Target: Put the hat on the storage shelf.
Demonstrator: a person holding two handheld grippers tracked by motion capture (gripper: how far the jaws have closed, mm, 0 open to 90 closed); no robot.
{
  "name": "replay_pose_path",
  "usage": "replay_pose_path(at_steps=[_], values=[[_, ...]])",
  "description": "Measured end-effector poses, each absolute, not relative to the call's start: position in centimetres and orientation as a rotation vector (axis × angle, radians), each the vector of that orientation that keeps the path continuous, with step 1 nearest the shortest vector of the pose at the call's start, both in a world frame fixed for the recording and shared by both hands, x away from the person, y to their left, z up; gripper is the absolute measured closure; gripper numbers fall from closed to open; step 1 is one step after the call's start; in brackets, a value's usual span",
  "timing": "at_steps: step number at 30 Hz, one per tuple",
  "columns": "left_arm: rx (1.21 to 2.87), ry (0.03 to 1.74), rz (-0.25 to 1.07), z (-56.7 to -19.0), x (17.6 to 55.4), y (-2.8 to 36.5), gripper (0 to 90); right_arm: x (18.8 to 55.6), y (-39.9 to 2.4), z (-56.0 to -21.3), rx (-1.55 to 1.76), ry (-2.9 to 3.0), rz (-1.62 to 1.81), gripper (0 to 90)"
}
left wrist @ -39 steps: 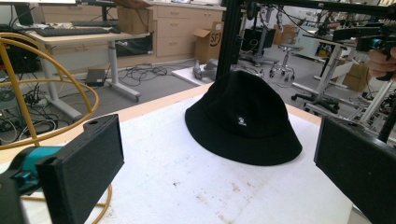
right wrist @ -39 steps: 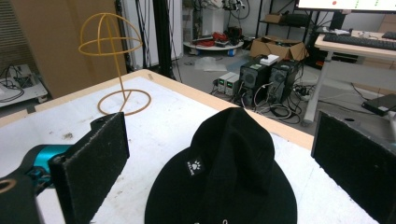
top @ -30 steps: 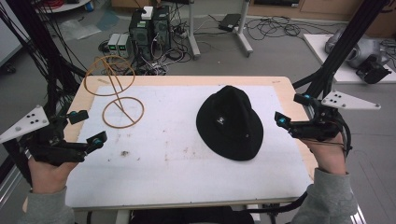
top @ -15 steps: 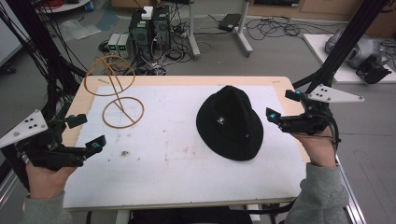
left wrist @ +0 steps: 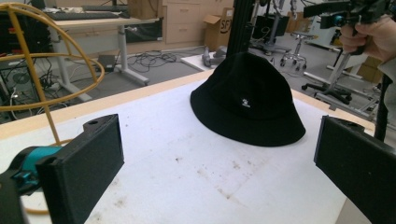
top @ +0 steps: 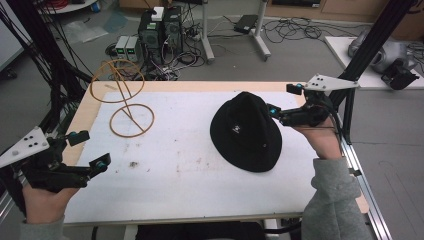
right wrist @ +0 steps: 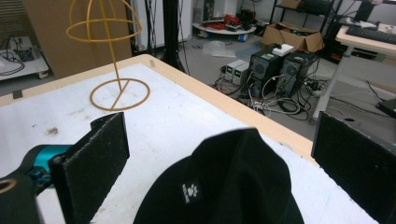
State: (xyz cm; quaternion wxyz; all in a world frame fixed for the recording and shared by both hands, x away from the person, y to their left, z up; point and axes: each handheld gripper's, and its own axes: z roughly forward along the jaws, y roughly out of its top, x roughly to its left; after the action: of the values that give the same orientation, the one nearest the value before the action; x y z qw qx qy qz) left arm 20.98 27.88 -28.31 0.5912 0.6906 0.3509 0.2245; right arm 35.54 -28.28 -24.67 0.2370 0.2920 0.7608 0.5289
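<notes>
A black hat (top: 246, 131) lies right of centre on the white bench (top: 175, 175). My right tongs (top: 282, 102), jaws wide apart, hover at its upper right edge; my left tongs (top: 90, 150), also apart, wait at lower left. I should lower squarely over the crown, pinching fabric firmly, before lifting toward the wire stand (top: 125, 100) at upper left.

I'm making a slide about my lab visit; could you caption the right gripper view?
Open right hand-held gripper poised over the crown of a black hat, with a wire hat stand beyond.
</notes>
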Motion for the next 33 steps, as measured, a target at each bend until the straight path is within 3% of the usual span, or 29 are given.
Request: replay_pose_path(at_steps=[16, 33], values=[[1.594, 0.855, 0.545, -28.5, 19.3, 29.0, 1.7, 40.3, -25.1, -24.8, 0.829, 2.069, 1.439, 3.3], [1.597, 0.869, 0.545, -28.9, 19.2, 29.1, 1.7, 41.9, -24.1, -27.0, 0.846, 2.106, 1.405, 3.3]])
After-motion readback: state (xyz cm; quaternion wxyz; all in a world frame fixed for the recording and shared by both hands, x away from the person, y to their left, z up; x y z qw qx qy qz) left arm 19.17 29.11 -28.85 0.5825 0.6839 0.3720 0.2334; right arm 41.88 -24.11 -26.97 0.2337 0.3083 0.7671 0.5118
